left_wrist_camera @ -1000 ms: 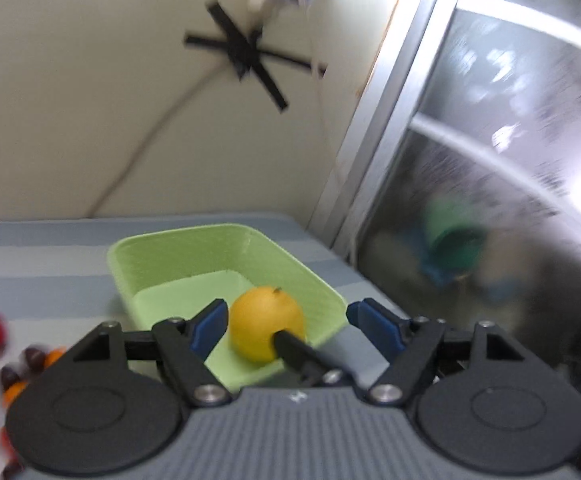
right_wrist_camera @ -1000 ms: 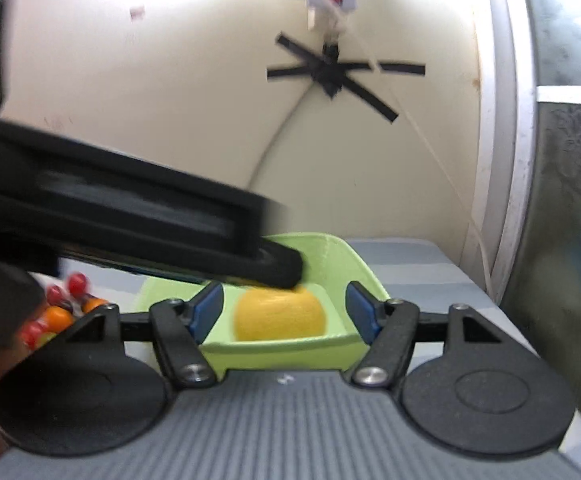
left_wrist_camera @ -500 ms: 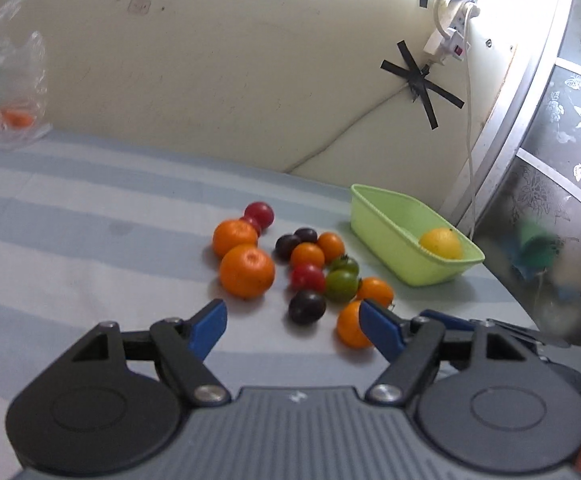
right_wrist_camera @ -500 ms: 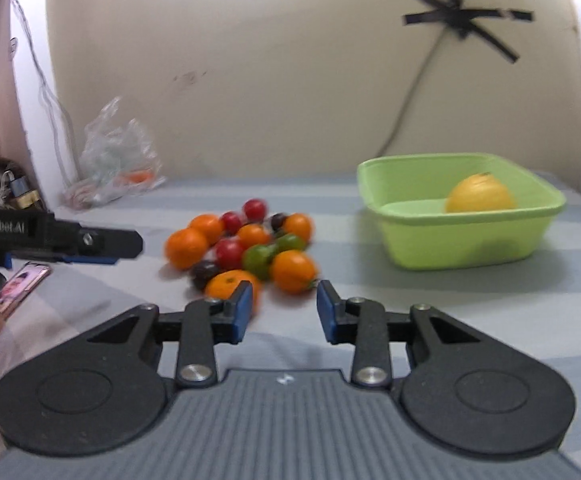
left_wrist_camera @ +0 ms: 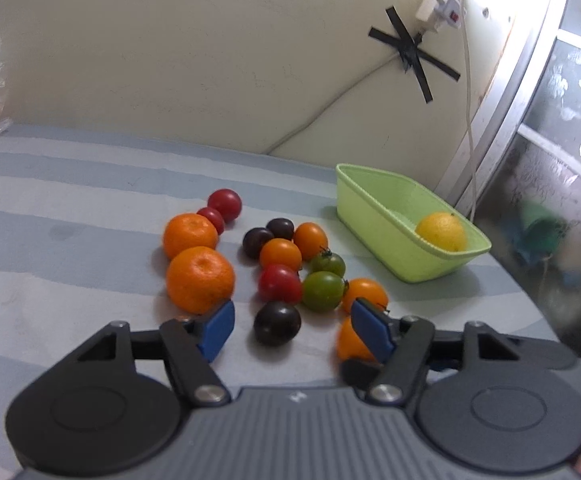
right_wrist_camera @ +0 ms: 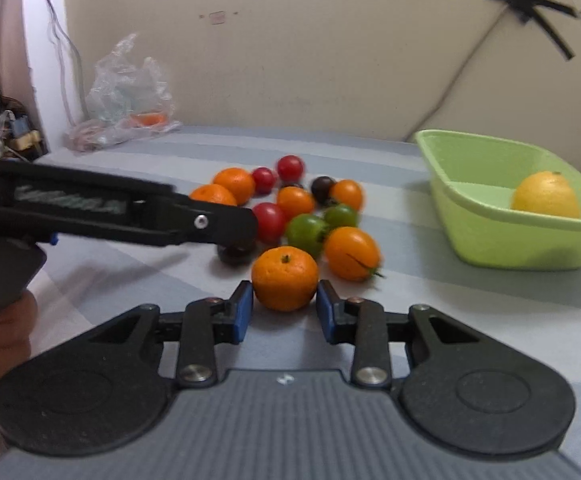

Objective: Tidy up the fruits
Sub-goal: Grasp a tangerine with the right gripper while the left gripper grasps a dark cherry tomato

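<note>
Both grippers swung from green basket (left_wrist_camera: pixel 374 216) back to fruit pile. Right gripper (right_wrist_camera: pixel 284 306) jaws just closed in, tips flanking small mandarin (right_wrist_camera: pixel 284 278), contact unclear. Left gripper (left_wrist_camera: pixel 292 326) jaws narrowing, apart around dark plum (left_wrist_camera: pixel 277 323), not touching. Farther right: lemon (left_wrist_camera: pixel 441 231) in basket.

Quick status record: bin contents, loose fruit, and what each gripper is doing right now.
bin: green bin, right of the pile, holds one yellow citrus
loose fruit: pile on striped cloth; oranges, red, green and dark tomatoes
left gripper: jaws just been closing, still apart; dark tomato lies ahead between them, not pressed
right gripper: jaws narrowed around the nearest orange; contact uncertain
done so far: only the citrus is binned
</note>
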Available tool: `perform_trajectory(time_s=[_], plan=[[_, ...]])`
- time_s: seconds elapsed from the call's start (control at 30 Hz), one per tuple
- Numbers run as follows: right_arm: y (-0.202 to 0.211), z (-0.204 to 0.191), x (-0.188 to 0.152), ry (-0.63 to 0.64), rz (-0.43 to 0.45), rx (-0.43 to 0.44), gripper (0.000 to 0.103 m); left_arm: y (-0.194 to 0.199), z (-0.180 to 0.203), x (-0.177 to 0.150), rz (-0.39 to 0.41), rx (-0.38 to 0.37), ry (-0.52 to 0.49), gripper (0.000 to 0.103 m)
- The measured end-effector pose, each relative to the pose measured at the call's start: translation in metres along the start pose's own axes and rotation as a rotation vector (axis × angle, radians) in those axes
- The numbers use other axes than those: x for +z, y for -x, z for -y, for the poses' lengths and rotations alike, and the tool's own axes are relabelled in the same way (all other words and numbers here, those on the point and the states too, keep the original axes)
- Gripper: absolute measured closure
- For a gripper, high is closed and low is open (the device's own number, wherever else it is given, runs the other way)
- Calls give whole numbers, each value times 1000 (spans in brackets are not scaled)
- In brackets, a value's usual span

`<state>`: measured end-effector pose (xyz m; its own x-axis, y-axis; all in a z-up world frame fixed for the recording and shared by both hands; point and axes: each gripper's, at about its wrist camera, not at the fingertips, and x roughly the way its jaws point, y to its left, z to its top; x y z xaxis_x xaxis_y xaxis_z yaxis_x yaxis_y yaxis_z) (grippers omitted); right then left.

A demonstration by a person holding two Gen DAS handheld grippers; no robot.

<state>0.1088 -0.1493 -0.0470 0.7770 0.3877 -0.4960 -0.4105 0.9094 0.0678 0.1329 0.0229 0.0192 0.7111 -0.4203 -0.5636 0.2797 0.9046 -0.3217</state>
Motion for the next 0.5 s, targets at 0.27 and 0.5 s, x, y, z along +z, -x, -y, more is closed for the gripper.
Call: perform_trajectory(time_s=[0.27,0.5], plan=[[30,17,-23,-55,33,-48,66,-19,13,-4,-24,98,-49,69],[33,19,-24,-82,45,-29,66,10,18,-26,-36,94,-29,74]])
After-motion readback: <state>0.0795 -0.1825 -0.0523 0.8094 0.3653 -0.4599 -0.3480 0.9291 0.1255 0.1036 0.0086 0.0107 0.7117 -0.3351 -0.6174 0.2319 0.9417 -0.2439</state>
